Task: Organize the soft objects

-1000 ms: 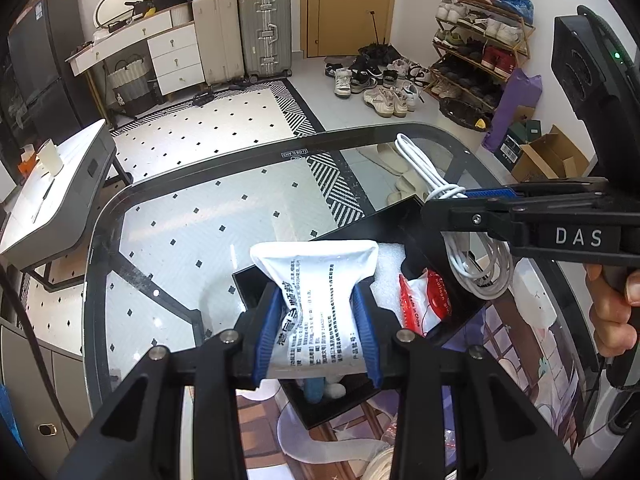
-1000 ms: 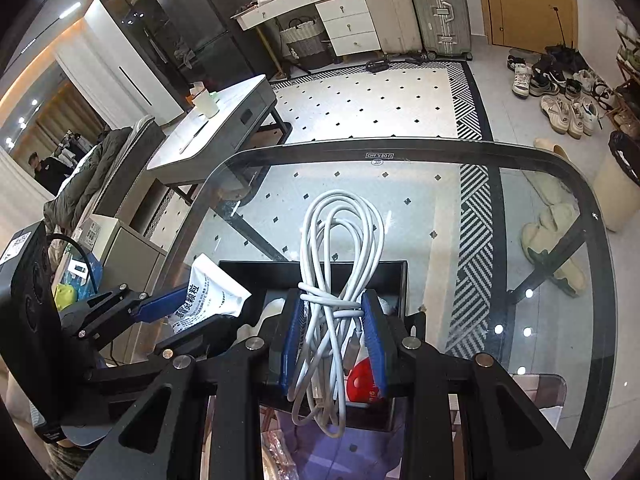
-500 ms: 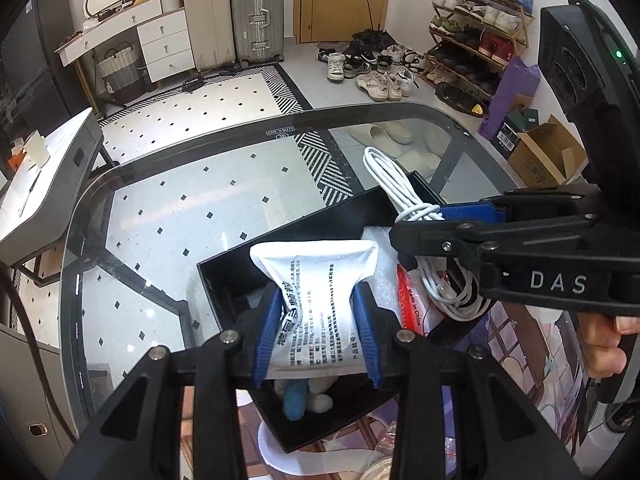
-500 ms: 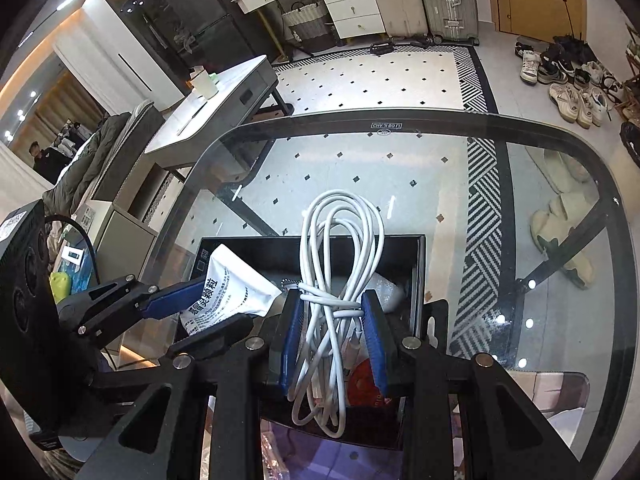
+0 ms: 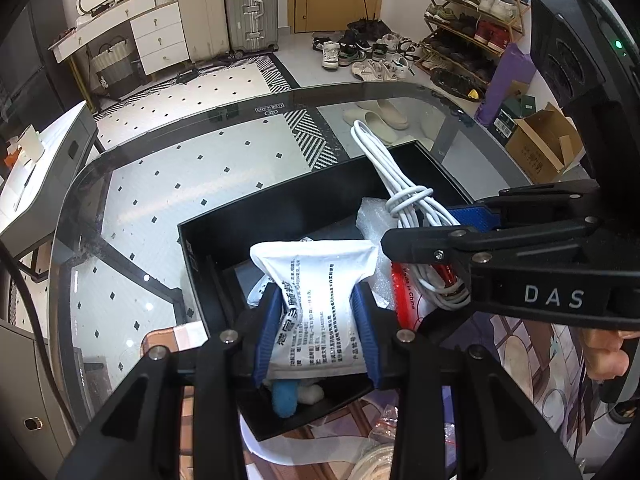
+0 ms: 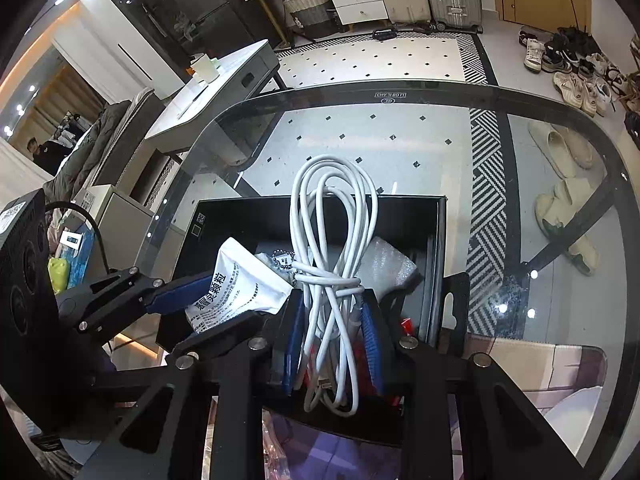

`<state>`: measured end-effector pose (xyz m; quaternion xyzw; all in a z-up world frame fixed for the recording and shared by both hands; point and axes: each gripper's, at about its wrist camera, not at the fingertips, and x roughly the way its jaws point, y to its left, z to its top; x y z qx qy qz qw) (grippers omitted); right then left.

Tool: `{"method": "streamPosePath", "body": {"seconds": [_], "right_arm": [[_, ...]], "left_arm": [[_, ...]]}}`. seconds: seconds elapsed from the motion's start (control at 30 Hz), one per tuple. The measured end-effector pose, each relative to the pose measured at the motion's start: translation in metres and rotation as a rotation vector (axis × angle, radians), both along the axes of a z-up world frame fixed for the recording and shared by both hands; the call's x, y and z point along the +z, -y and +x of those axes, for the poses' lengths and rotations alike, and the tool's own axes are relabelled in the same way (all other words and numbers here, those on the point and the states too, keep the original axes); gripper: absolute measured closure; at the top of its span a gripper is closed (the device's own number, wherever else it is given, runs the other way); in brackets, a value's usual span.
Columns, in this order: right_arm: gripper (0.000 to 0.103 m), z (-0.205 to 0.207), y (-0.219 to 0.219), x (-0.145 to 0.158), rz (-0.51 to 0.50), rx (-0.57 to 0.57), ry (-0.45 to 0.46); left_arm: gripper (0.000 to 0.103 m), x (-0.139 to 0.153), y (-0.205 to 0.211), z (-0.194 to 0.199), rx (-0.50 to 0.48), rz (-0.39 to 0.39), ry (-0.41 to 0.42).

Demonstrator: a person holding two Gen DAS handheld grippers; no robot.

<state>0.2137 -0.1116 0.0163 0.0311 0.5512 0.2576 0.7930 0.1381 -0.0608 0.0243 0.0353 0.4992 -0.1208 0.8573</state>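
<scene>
Both tongs grip: my left tongs (image 5: 316,334) pinch the limp white sachet (image 5: 316,300) midway; right tongs (image 6: 330,340) clamp the floppy cable coil (image 6: 332,264) at its wrapped waist, black tray (image 5: 280,210) at twelve o'clock.

I see a white printed sachet (image 5: 318,300) held upright and a bundled white cable (image 6: 334,276) looped upright, both over the black box (image 5: 280,216) holding bubble wrap (image 5: 370,220) and possibly a red packet (image 5: 406,292).

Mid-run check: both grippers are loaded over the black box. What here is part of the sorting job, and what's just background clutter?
Job:
- white sachet in left gripper
- white cable bundle in right gripper
- black box
- bubble wrap, red packet, blue item inside

Lying about:
- slippers
- suitcases
- shoe rack
</scene>
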Motion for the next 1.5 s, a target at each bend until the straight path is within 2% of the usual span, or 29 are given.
{"method": "streamPosePath", "body": {"seconds": [0.57, 0.87, 0.93, 1.0, 1.1, 1.17, 1.27, 1.33, 1.5], "right_arm": [[0.076, -0.045, 0.004, -0.002, -0.003, 0.038, -0.009], [0.074, -0.046, 0.013, 0.008, 0.001, 0.026, 0.01], [0.066, -0.047, 0.015, 0.012, 0.007, 0.023, 0.015], [0.062, -0.049, 0.019, 0.016, 0.014, 0.015, 0.022], [0.054, -0.052, 0.025, 0.022, 0.017, 0.011, 0.034], [0.051, -0.055, 0.029, 0.026, 0.017, 0.01, 0.041], [0.035, -0.063, 0.035, 0.033, 0.015, 0.018, 0.061], [0.024, -0.071, 0.039, 0.038, 0.012, 0.029, 0.074], [0.015, -0.091, 0.048, 0.046, -0.004, 0.055, 0.094]], "left_arm": [[0.067, -0.002, 0.0, -0.032, -0.01, 0.008, -0.006], [0.06, 0.003, 0.0, -0.036, -0.02, 0.004, 0.006], [0.055, 0.005, 0.0, -0.037, -0.019, 0.0, 0.011], [0.046, 0.006, -0.001, -0.039, -0.016, 0.001, 0.012], [0.044, 0.008, -0.002, -0.041, -0.02, 0.0, 0.016], [0.038, 0.01, -0.002, -0.044, -0.02, 0.001, 0.021], [0.028, 0.015, -0.004, -0.05, -0.024, -0.014, 0.031], [0.028, 0.018, -0.004, -0.054, -0.026, -0.009, 0.037], [0.026, 0.025, -0.007, -0.063, -0.025, -0.002, 0.048]]}}
